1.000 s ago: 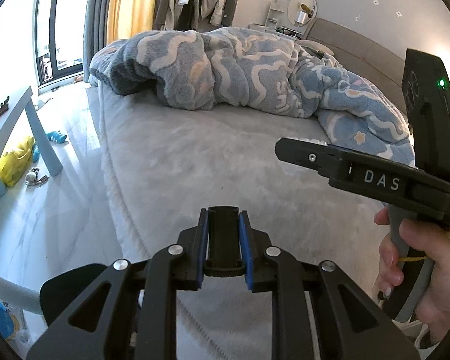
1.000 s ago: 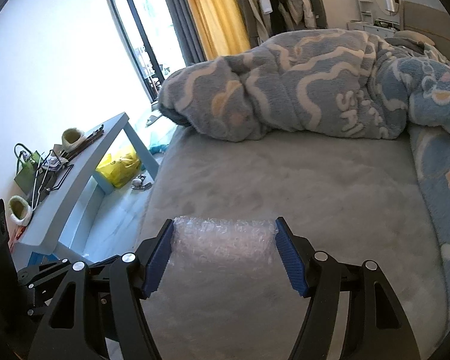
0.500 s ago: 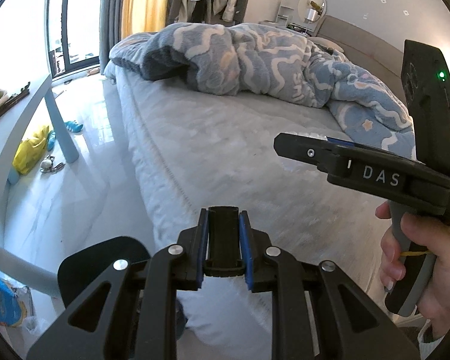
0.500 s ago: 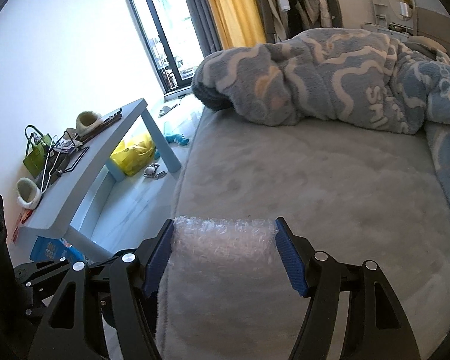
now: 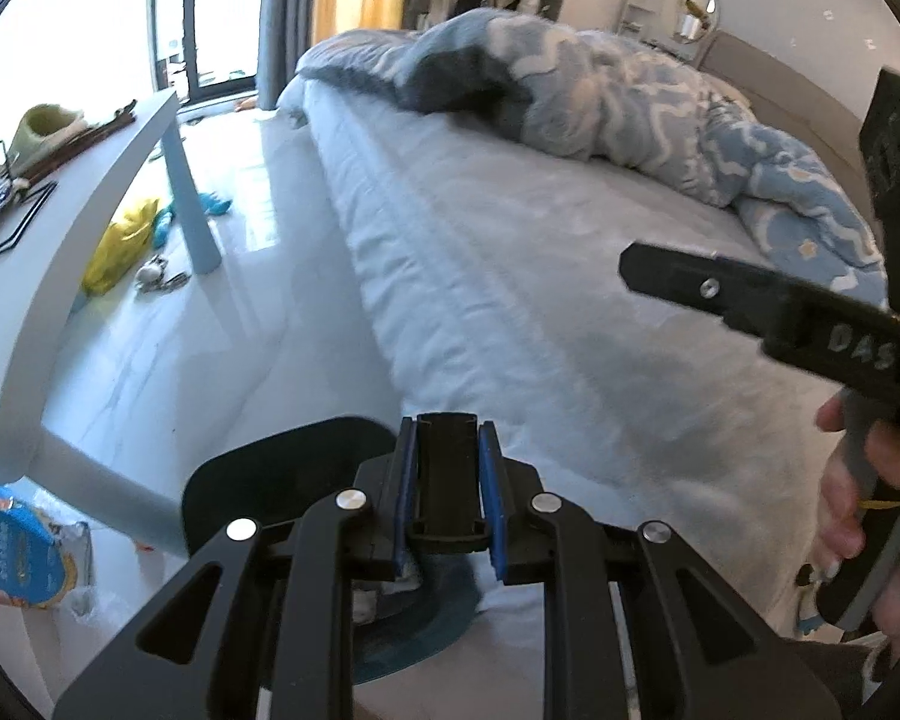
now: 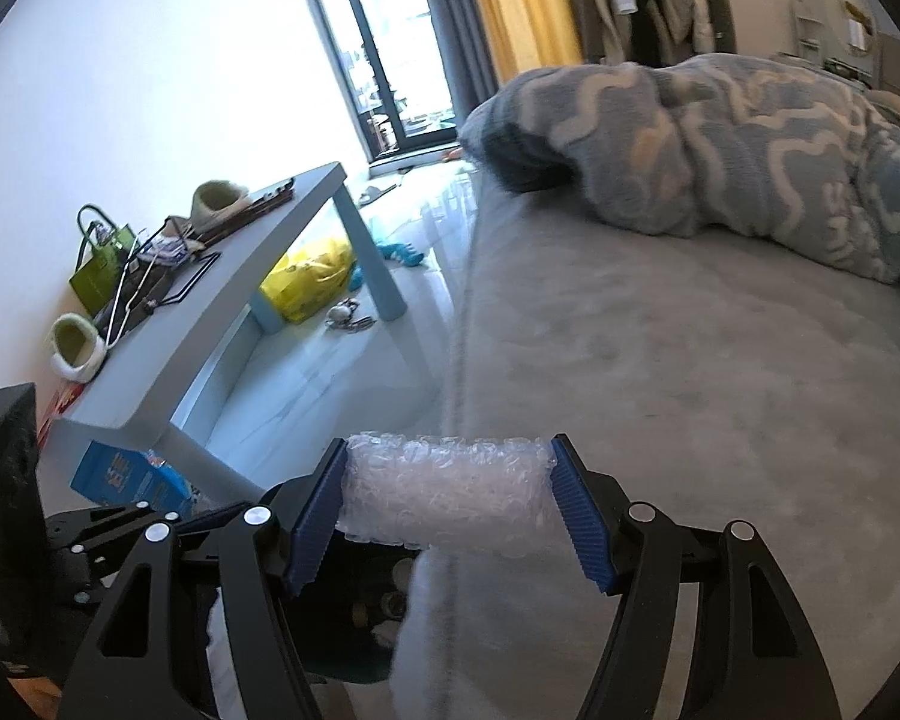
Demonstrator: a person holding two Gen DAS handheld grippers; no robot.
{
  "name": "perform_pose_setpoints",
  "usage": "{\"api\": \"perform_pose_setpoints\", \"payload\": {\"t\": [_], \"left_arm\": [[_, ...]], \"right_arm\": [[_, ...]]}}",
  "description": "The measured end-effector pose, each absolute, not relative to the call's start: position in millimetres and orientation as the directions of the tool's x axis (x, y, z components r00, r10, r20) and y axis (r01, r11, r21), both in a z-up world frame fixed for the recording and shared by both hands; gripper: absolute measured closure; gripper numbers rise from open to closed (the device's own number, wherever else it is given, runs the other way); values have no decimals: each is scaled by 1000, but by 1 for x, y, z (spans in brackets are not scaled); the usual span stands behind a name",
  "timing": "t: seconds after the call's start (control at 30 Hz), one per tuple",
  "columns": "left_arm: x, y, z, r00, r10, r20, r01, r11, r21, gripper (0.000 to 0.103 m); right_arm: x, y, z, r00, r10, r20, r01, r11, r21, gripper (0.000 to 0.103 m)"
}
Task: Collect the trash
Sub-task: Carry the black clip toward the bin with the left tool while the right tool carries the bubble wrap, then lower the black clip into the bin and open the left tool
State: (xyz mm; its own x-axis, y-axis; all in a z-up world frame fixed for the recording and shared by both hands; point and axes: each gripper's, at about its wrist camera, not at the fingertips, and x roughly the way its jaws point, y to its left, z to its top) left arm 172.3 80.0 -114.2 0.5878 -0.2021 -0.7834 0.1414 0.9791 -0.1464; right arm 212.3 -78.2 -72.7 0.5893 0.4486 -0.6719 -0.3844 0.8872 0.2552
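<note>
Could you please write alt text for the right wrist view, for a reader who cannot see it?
The right gripper holds a roll of clear bubble wrap between its blue fingers, at the near edge of a grey bed. A rumpled blue blanket lies at the far end, and a cluttered pale blue table stands to the left.

A grey bed (image 6: 690,372) is seen with a blue-and-cream patterned comforter (image 6: 750,138) bunched at its far end. Beside it, a pale blue bench table (image 6: 222,324) is loaded with a green handbag (image 6: 99,267) and two fluffy slippers (image 6: 78,348). On the glossy floor (image 5: 222,324), a yellow bag (image 5: 120,240) and a blue box (image 5: 12,552) are spotted.
</note>
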Motion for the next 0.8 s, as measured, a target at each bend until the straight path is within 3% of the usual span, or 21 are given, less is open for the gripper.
{"api": "perform_pose_setpoints", "payload": {"t": [0.67,0.73,0.8], "left_arm": [[166,163,-212,348,-147,-926,-23,986,-165,80],[165,165,-217,336,-148,-930,-32,985,-168,77],[163,170,-221,322,-154,-934,-41,983,-177,66]], "right_arm": [[210,20,-109,477,472,-741,-493,842,219,35],[210,26,-113,467,469,-750,-498,840,215,35],[212,30,-118,457,466,-758,-500,839,215,35]]}}
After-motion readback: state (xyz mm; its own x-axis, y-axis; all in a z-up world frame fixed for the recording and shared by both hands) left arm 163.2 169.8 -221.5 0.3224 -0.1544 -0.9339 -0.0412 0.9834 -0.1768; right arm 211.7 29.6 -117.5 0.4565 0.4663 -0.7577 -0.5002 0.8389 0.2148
